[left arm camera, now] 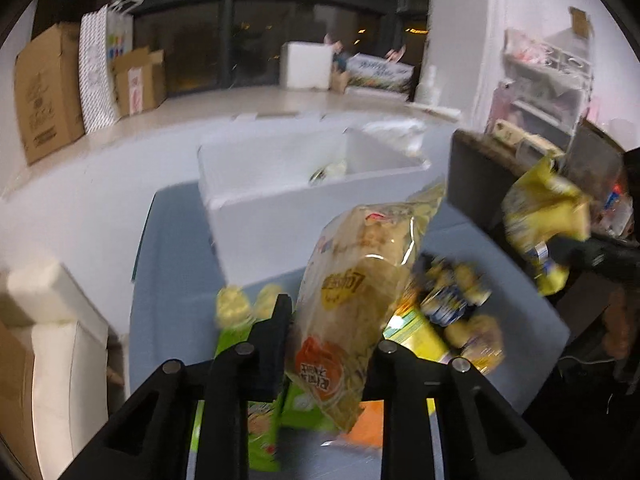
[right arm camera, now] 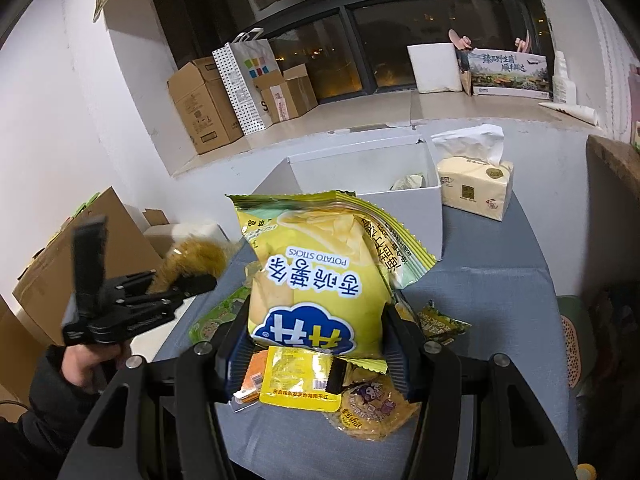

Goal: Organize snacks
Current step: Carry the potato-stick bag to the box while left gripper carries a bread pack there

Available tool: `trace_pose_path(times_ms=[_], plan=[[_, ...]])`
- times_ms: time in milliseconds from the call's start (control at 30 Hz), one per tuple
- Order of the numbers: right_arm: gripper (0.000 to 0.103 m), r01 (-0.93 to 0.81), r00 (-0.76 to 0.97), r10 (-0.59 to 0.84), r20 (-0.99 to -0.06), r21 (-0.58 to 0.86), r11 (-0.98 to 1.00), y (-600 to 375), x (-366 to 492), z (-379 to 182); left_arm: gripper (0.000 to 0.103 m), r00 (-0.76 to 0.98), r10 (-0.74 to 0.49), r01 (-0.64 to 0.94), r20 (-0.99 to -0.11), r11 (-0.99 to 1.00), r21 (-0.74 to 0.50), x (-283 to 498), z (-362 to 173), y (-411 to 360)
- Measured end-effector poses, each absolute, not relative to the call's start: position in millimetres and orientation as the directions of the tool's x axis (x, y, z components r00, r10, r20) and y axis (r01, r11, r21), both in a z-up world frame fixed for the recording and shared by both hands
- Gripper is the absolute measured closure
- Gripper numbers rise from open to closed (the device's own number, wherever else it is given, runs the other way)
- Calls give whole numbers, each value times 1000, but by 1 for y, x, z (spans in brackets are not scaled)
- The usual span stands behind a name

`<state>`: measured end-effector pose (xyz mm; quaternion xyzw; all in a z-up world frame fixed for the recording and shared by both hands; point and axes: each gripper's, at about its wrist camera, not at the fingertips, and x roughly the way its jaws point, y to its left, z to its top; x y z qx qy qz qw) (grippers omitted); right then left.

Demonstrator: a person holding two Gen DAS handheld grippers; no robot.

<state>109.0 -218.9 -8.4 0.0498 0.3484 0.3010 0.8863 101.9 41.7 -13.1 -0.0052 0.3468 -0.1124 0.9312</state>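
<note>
Snack sorting is mid-way: both grippers are loaded. Left gripper (left arm camera: 326,344) is clamped on a tan snack bag (left arm camera: 360,296), lifted off the pile on the blue-grey table (right arm camera: 500,320). Right gripper (right arm camera: 316,344) is clamped on a yellow potato-sticks bag (right arm camera: 316,276), held over the table. Likely next: carry each to the white box (right arm camera: 400,212) and release. Counted: two held bags, one box, one tissue pack (right arm camera: 474,190), roughly six loose packets, exact number unclear.

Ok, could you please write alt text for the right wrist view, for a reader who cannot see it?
The right gripper holds a yellow potato sticks bag above a pile of small snack packets on a grey-blue table. Behind stand a white box and a tissue pack.
</note>
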Motion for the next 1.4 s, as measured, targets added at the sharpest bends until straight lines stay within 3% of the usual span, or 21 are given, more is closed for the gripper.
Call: trace_pose_path(times_ms=[167,433,667,1000,1033,1067,1133,1400], plan=[[42,-490,590,554,-588,285,824,-221,138,3,77,771,-246,239,-588,967,-92,123,26,27],[42,-462,597,539,-594,294,837,-197,249,38,77,810,-229,208,-539,973,-100,221,73,23],[42,-424,595,481,-644,258,868,-165,326,41,77,789,-184,136,-586,983,-126,307,68,33],[40,-359,526,434,-731,271,893,-144,385,13,73,717,-132,60,-684,990,-129,350,20,44],[38,-360,514,443,-734,284,889,-142,387,9,60,708,-120,43,-696,991,-127,352,15,47],[27,-364,503,452,-737,294,884,-140,389,7,37,703,-108,31,-703,992,-122,353,11,48],[2,-371,493,470,-733,312,875,-138,391,2,5,702,-100,18,-705,992,-123,351,4,52],[0,-384,519,478,-708,307,871,-139,383,2,0,700,-93,14,-708,993,-117,340,2,57]])
